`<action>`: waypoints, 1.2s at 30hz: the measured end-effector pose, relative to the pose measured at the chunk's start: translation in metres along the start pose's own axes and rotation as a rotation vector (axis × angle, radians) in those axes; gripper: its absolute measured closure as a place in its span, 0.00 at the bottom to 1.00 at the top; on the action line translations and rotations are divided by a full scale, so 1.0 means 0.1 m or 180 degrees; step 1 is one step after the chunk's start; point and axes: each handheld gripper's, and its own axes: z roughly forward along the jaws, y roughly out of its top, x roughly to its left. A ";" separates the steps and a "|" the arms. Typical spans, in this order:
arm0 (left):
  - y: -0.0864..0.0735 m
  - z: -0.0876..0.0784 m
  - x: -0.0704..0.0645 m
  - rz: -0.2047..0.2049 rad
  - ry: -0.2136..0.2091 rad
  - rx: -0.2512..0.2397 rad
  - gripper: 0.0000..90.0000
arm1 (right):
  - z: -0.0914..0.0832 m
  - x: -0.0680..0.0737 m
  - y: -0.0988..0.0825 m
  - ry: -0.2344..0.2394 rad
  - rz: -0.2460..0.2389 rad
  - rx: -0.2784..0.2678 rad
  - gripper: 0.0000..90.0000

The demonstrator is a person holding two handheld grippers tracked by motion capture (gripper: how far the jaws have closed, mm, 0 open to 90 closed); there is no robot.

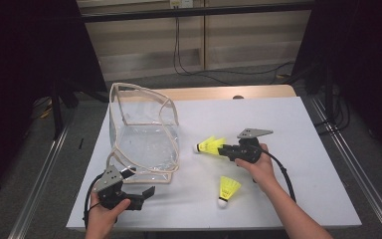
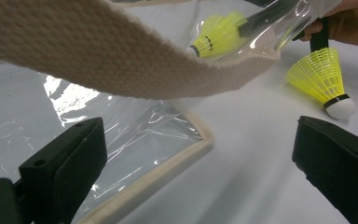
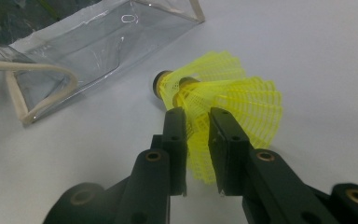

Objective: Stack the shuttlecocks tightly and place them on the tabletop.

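Shuttlecocks (image 1: 210, 145) sit pinched by the skirt in the right gripper (image 3: 198, 122), apparently two nested, above the table (image 1: 278, 124) beside the clear bag (image 1: 144, 139). Nothing looks bagged yet; another shuttlecock (image 1: 227, 189) lies loose. The left gripper (image 1: 146, 191) gapes wide, empty, by the bag's strap (image 2: 98, 60).

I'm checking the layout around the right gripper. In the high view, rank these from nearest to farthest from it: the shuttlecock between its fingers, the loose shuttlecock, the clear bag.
1. Shuttlecock between its fingers, just left of the right gripper.
2. Loose shuttlecock, below, nearer the person.
3. Clear bag, farther left.
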 end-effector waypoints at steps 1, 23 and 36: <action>0.00 0.00 0.00 0.0000 0.0001 0.0000 0.03 | 0.00 0.00 0.00 -0.0011 0.0005 -0.0010 0.82; 0.00 -0.01 0.00 0.0015 0.0009 -0.0008 0.03 | -0.23 0.06 0.05 -0.0121 -0.0069 -0.0091 0.58; 0.00 -0.01 -0.01 0.0006 0.0014 -0.0009 0.03 | -0.37 0.07 -0.03 -0.0233 -0.0063 -0.0133 0.44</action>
